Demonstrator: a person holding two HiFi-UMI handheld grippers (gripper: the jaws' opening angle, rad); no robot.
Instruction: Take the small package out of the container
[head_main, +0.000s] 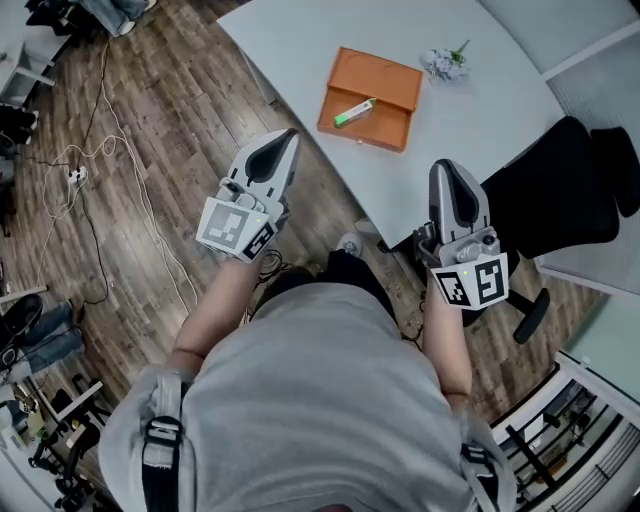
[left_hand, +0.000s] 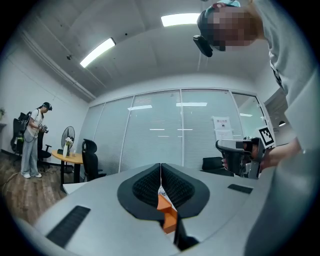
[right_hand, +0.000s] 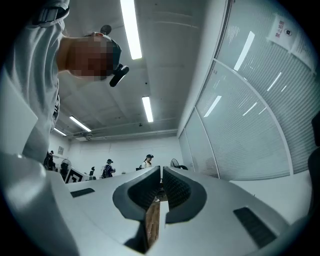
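Note:
An orange container (head_main: 383, 135) lies open on the white table (head_main: 490, 110), its lid folded back. Inside it rests a small white and green package (head_main: 353, 112). My left gripper (head_main: 289, 137) hangs over the wooden floor, left of the table edge and short of the container, jaws shut and empty. My right gripper (head_main: 446, 166) is at the table's near edge, right of the container, also shut on nothing. In the left gripper view the left gripper's (left_hand: 160, 165) pads meet, with an orange sliver below them. The right gripper's (right_hand: 161, 169) pads stand together in its own view.
A small bunch of flowers (head_main: 445, 62) lies behind the container. A black office chair (head_main: 565, 185) stands right of the table. Cables (head_main: 85, 170) run over the floor at the left, and a wire rack (head_main: 575, 430) is at the lower right. A person (left_hand: 32, 140) stands far off.

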